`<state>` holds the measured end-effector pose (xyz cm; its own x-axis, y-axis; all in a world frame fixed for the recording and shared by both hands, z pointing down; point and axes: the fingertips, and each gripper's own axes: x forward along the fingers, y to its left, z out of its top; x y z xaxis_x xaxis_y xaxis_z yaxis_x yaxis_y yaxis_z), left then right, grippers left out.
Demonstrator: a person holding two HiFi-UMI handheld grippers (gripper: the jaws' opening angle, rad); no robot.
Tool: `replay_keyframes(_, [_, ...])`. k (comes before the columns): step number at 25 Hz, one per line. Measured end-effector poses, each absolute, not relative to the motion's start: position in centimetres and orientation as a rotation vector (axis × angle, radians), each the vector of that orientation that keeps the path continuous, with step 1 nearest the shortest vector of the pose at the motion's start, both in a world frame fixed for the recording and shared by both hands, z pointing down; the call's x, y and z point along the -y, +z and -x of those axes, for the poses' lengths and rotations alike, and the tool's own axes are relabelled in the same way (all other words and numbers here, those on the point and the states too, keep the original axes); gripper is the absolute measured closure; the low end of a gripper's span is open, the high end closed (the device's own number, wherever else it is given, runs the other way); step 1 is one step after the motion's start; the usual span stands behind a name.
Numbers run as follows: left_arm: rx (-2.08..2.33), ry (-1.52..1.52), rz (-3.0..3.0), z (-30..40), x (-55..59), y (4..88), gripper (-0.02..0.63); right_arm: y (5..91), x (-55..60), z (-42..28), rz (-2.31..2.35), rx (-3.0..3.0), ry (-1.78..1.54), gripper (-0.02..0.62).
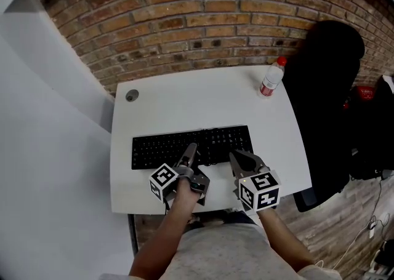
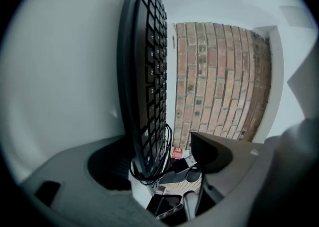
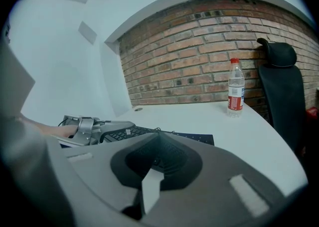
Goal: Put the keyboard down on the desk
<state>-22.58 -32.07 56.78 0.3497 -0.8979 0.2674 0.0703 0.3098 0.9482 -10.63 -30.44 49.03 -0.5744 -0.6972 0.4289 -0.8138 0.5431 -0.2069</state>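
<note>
Pose: both forearms reach forward, tipped slightly down. The left tool [image 1: 189,153], rolled sideways, has jaws apart astride the front edge of the flat black keyboard [image 1: 166,148], which lies on the white bench [image 1: 184,103]. The right tool [image 1: 237,159] has jaws together, empty. The clear plastic bottle [image 1: 271,77] has a red label, unreadable.

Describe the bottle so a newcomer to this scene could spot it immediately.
Start at the white desk against the brick wall and go to its far right corner, beside the black chair. The bottle stands upright there: clear plastic with a red cap and red label, unlike the flat black keyboard near the front edge.
</note>
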Motion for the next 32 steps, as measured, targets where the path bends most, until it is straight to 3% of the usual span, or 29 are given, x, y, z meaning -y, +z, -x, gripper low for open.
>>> replay_keyframes(7, [0.987, -0.761, -1.022, 22.2, 31.9, 56.3, 0.178, 49.1, 30.1, 10.8, -1.25, 2.485, 0.557, 0.589])
replay_keyframes(16, [0.944, -0.729, -1.056, 21.7, 30.1, 55.9, 0.173, 48.8, 29.5, 11.6, -1.256, 2.494, 0.553, 0.588])
replay_keyframes(20, [0.923, -0.694, -1.126, 21.8, 29.1, 55.0, 0.19, 48.5, 29.0, 12.3, -1.267, 2.499, 0.557, 0.589])
replay_keyframes(24, [0.908, -0.665, -1.223, 22.2, 28.0, 53.7, 0.276, 48.1, 28.4, 13.0, -1.284, 2.5, 0.562, 0.589])
replay_keyframes(32, [0.939, -0.555, -1.469, 24.5, 27.0, 51.2, 0.367, 46.7, 27.1, 14.8, -1.331, 2.518, 0.559, 0.589])
